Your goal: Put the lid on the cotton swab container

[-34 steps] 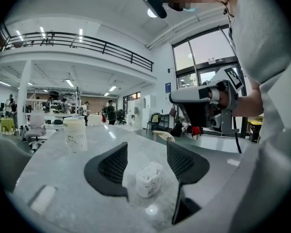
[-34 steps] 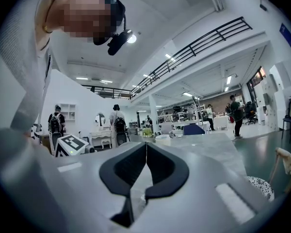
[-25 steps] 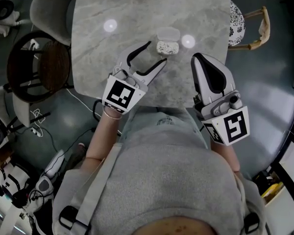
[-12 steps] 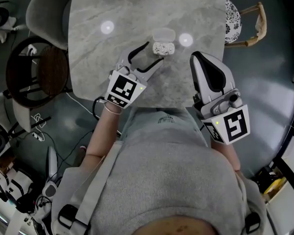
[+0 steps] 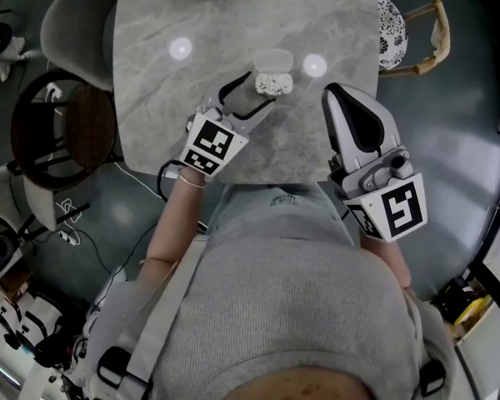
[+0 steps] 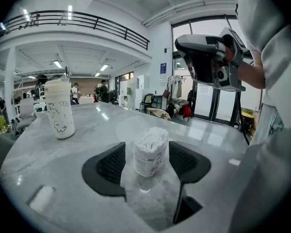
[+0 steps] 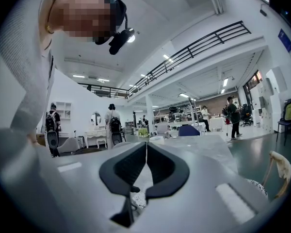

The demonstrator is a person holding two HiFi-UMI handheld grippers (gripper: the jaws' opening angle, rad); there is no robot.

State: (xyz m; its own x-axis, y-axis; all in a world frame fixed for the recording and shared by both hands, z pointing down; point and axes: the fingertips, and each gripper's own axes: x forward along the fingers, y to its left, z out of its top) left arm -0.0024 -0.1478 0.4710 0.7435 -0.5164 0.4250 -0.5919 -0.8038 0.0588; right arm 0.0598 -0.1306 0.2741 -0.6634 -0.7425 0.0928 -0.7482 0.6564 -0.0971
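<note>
- One cotton swab container (image 6: 149, 152), upright near the middle of the grey marble surface (image 5: 167, 98); long axis vertical, open mouth up, packed with white swab tips.
- One clear lid (image 5: 273, 59), flat on the surface just behind the container, on the side away from the person; not on the container.
- Left gripper (image 5: 262, 90) angled down to the surface, fingers (image 6: 111, 164) spread wide, having just been opening further; container between them with a narrow gap at each side, neither pad pressing on it.
- Right gripper (image 7: 146, 149) over the near right part of the surface, apart from the container; fingers closed together, nothing held.
- One white tumbler (image 6: 59, 108) with dark doodles, upright at the far edge of the surface, well apart from the container.
- Two bright lamp reflections (image 5: 180, 48) on the surface, one to the left of the lid, one to its right.
- Around the surface: one grey padded chair (image 5: 75, 15) at far left, one dark round-framed chair (image 5: 62, 115) nearer the person, one wooden-armed chair (image 5: 425, 32) at right.
</note>
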